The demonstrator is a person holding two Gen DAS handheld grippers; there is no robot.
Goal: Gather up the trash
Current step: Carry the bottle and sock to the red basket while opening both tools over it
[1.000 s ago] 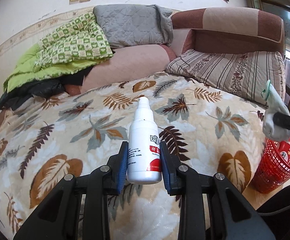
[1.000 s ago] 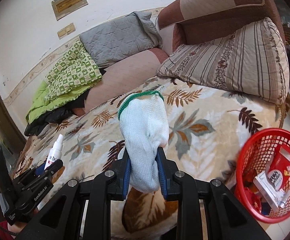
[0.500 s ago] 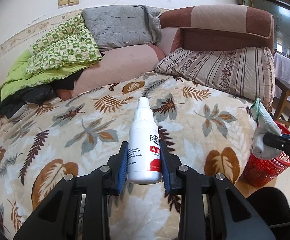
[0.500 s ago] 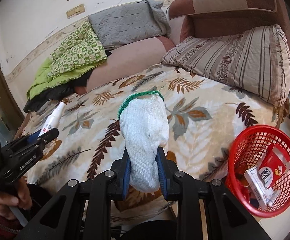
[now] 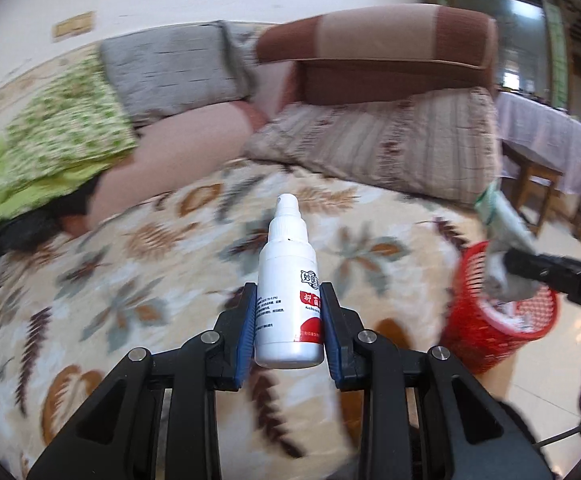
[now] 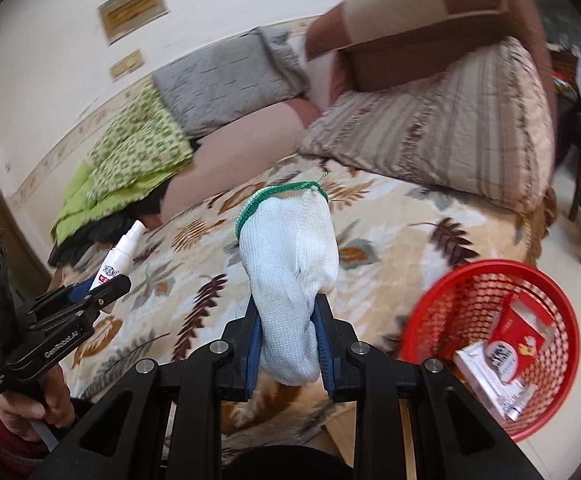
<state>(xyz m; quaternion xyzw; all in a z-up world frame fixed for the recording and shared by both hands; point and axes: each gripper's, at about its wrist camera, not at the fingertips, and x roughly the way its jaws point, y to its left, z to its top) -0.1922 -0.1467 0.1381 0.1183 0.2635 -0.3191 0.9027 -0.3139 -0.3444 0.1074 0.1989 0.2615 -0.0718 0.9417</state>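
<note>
Beside the leaf-print bed [image 6: 390,216], I'm carrying the glove [image 6: 290,280] clamped in my right gripper [image 6: 289,344] and the spray bottle [image 5: 289,296] clamped in my left gripper [image 5: 289,332]; I should centre each over the red basket [image 6: 442,304] at lower right before releasing.

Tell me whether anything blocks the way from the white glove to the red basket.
Nothing visible does. The right gripper holds the white glove near the red basket, whose top is open. A red packet and a white box lie inside, low down.
</note>
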